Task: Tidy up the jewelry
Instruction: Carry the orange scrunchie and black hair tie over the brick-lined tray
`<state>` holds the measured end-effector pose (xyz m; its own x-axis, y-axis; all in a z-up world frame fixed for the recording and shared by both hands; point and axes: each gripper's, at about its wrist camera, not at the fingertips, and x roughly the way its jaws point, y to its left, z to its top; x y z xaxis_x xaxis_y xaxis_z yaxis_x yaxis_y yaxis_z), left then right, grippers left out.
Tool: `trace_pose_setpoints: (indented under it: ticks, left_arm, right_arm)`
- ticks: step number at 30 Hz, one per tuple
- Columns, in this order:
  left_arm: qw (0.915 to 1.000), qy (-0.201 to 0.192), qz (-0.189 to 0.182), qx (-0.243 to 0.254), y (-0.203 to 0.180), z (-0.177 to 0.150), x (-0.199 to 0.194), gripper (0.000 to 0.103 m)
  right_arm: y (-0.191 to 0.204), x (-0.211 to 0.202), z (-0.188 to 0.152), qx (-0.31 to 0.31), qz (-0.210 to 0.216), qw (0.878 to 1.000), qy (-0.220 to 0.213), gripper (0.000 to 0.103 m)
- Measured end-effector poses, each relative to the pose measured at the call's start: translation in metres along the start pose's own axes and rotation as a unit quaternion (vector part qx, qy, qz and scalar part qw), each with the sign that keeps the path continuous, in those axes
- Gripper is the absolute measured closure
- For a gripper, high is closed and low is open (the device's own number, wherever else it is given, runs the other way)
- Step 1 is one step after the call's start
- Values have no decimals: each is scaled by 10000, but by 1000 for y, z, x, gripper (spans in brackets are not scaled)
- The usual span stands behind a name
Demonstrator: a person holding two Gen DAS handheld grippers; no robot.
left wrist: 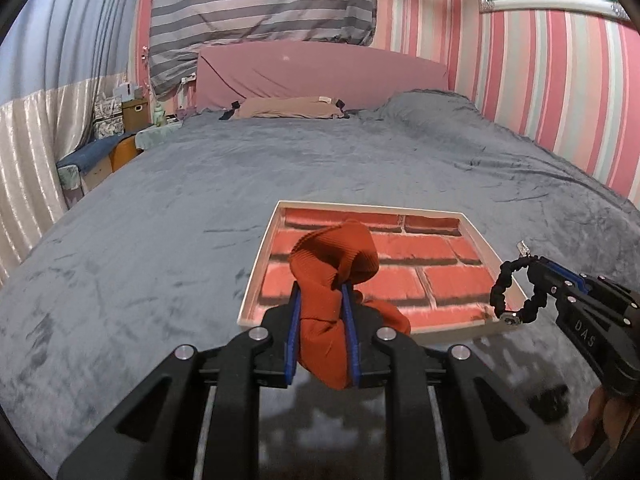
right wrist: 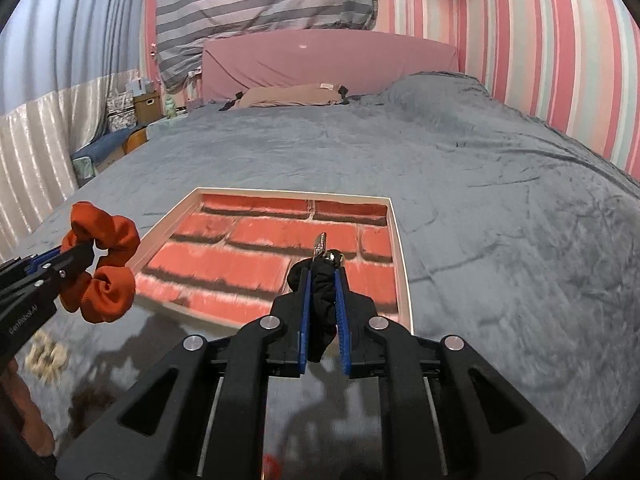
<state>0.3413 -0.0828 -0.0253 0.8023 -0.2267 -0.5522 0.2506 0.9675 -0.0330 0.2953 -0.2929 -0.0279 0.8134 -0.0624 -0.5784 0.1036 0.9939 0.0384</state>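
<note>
Left wrist view puts the left gripper at lower centre, its blue pads clamped on an orange scrunchie that hangs in front of the brick-patterned tray lying on the grey bedspread. At the right edge the right gripper pinches a black beaded bracelet with a small metal charm, level with the tray's near right corner. Right wrist view shows that same gripper closed on dark bunched material that I take to be the bracelet, the charm poking above its tips over the tray's right half. Both pieces dangle loosely, so a thin pinch may slip, or a release may land a piece on the rim or the bedspread. Pale blurred objects at lower left and a red speck at the bottom edge cannot be identified.
</note>
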Motion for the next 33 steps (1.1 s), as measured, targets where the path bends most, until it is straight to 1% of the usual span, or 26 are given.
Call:
trace_pose_setpoints:
  ticks: [5, 10, 13, 18, 22, 25, 28, 33]
  left_arm:
    - [9995, 92, 125, 269, -14, 18, 44, 84]
    - [9989, 295, 233, 271, -19, 28, 94, 84]
    - [9984, 390, 289, 279, -18, 32, 118, 84]
    - [9970, 494, 433, 416, -22, 40, 152, 84]
    - [9960, 585, 499, 462, -22, 45, 169, 84]
    - [9956, 642, 538, 412, -19, 51, 179, 84]
    - [9954, 752, 499, 310, -13, 56, 192, 84]
    - [9945, 801, 551, 392, -14, 55, 195, 84]
  right_arm:
    - [-2, 46, 17, 78, -123, 9997, 201, 91]
    - [-12, 91, 30, 228, -240, 9986, 417, 91]
    - [-18, 110, 38, 348, -283, 9978, 479, 91]
    - [-16, 140, 53, 207, -417, 9966, 675, 91]
    - [-19, 163, 59, 220, -573, 9940, 903, 91]
    - [-23, 177, 62, 309, -651, 9911, 1117, 91]
    - [-28, 188, 60, 340, -780, 9879, 1300, 91]
    - [-35, 198, 53, 471, -797, 9839, 1527, 91]
